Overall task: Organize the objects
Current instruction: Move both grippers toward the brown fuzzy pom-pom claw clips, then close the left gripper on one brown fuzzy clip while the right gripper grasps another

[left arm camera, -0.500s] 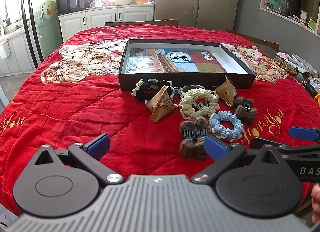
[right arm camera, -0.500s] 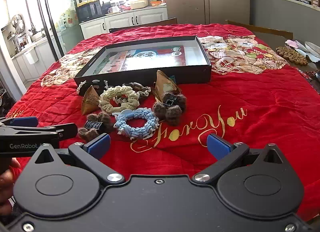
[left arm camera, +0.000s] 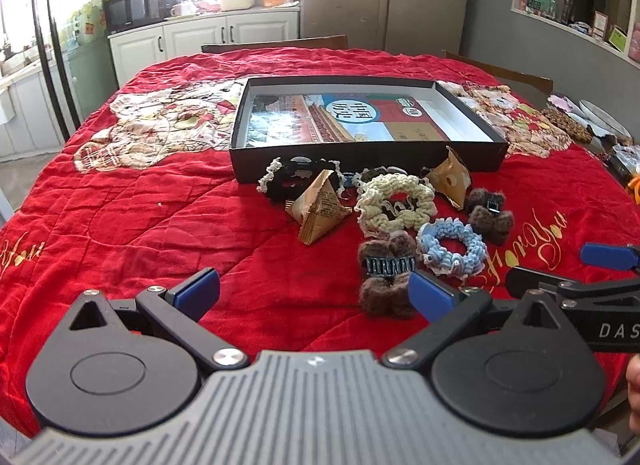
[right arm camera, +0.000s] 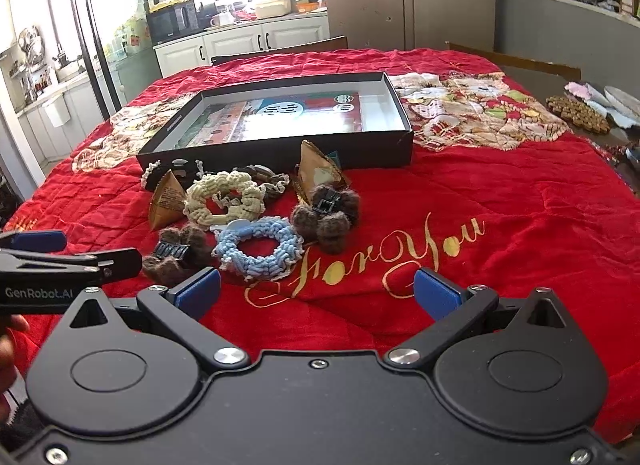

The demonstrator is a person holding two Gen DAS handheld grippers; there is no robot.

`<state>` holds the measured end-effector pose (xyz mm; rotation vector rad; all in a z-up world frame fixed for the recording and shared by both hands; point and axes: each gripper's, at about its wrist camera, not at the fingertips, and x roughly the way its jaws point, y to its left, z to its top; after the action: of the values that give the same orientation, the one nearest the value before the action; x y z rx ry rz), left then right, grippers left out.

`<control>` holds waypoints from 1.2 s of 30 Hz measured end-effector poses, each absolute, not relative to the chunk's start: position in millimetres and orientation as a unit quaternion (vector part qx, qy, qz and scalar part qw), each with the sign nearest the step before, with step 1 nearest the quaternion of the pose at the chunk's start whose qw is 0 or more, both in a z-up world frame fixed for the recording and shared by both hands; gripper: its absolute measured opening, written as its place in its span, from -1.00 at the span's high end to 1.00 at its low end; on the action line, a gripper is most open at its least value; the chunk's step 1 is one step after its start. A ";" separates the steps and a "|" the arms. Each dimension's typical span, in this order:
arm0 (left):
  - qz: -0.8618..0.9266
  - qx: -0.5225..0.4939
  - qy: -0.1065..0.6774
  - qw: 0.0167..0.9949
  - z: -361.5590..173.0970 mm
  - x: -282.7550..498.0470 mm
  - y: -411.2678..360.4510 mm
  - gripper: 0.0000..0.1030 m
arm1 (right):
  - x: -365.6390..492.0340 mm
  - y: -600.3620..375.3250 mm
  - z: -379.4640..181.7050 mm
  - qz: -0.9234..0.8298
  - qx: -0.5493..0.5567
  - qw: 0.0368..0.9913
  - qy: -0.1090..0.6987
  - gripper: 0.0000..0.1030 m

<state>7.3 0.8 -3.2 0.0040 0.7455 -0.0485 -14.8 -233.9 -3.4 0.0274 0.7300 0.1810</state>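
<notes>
Plainly, the brown furry hair claw (left arm camera: 386, 275) lies just ahead of the wide-open left tool (left arm camera: 314, 291), nearer than the wide-open, empty right tool (right arm camera: 316, 291).

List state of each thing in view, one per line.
left tool: open, holds nothing
right tool: open, holds nothing
box: open, no lid
blue scrunchie: on the blanket, outside box
near brown hair clip: on the blanket, outside box
</notes>
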 end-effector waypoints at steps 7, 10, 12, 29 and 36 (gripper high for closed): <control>-0.053 0.006 0.375 0.926 -12.7 14.1 1.3 -1.00 | -15.8 -227.1 -8.7 0.110 -0.027 0.934 0.338 -1.00; -0.067 0.013 0.376 0.924 -16.4 15.8 -0.6 -1.00 | -14.1 -230.1 -12.3 0.132 -0.030 0.934 0.331 -0.90; -0.076 0.016 0.374 0.924 -17.9 16.7 -1.8 -1.00 | -12.9 -232.0 -14.4 0.142 -0.035 0.935 0.324 -0.80; -0.113 0.021 0.360 0.926 -40.0 41.2 -15.8 -0.71 | 25.9 -260.7 -37.3 0.163 -0.023 0.939 0.303 -0.04; -0.114 0.016 0.359 0.926 -44.2 46.6 -15.3 -0.43 | 45.6 -258.1 -43.4 0.170 -0.038 0.939 0.296 -0.03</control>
<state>46.6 -15.3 -44.2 0.0320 0.7357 -0.2332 45.6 -258.1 -43.4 -0.0774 0.6052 0.3473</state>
